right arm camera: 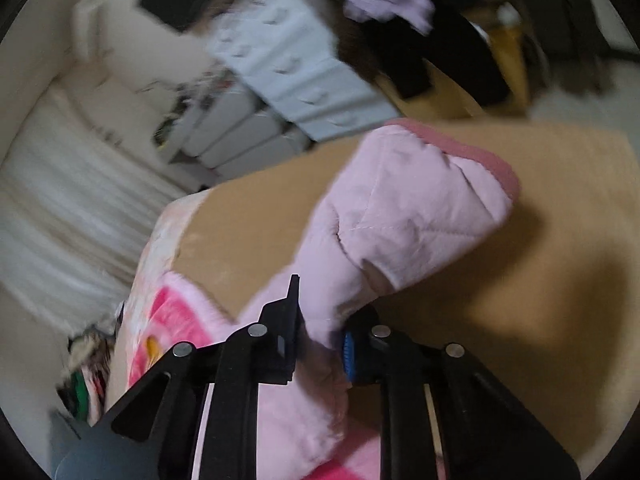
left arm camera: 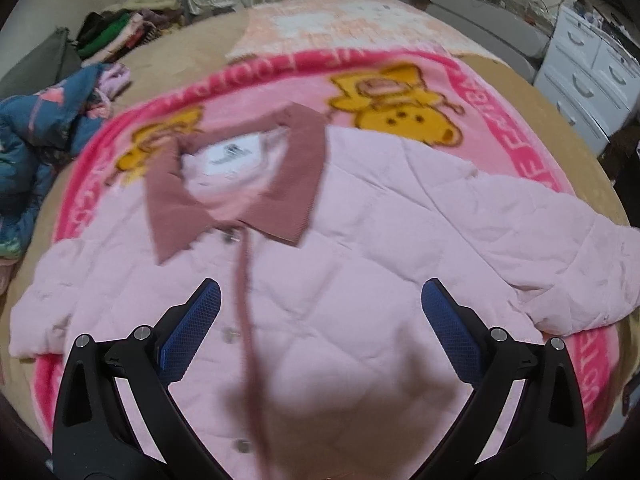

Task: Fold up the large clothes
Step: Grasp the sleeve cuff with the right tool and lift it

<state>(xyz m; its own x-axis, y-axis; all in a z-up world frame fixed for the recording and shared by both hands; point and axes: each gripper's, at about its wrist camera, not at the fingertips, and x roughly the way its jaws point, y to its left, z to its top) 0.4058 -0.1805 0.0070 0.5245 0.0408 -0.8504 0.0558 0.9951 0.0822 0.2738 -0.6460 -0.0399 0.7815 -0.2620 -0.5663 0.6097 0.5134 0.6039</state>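
Now the pink quilted jacket (left arm camera: 360, 240) lies front-up on the bed (left arm camera: 192, 52), spread over the pink bear blanket (left arm camera: 400, 92).

Biggest first: the jacket, buttoned, dusty-rose collar (left arm camera: 240, 184) at its far end and a white label inside the neck. Its sleeve (right arm camera: 400, 208) lifts off the tan sheet, rose cuff farthest from the tongs. Right gripper (right arm camera: 320, 340) is clamped tight on that sleeve, fabric bunched between the pads. Left gripper (left arm camera: 320, 320) hangs over the jacket's chest, jaws wide apart, nothing between them.
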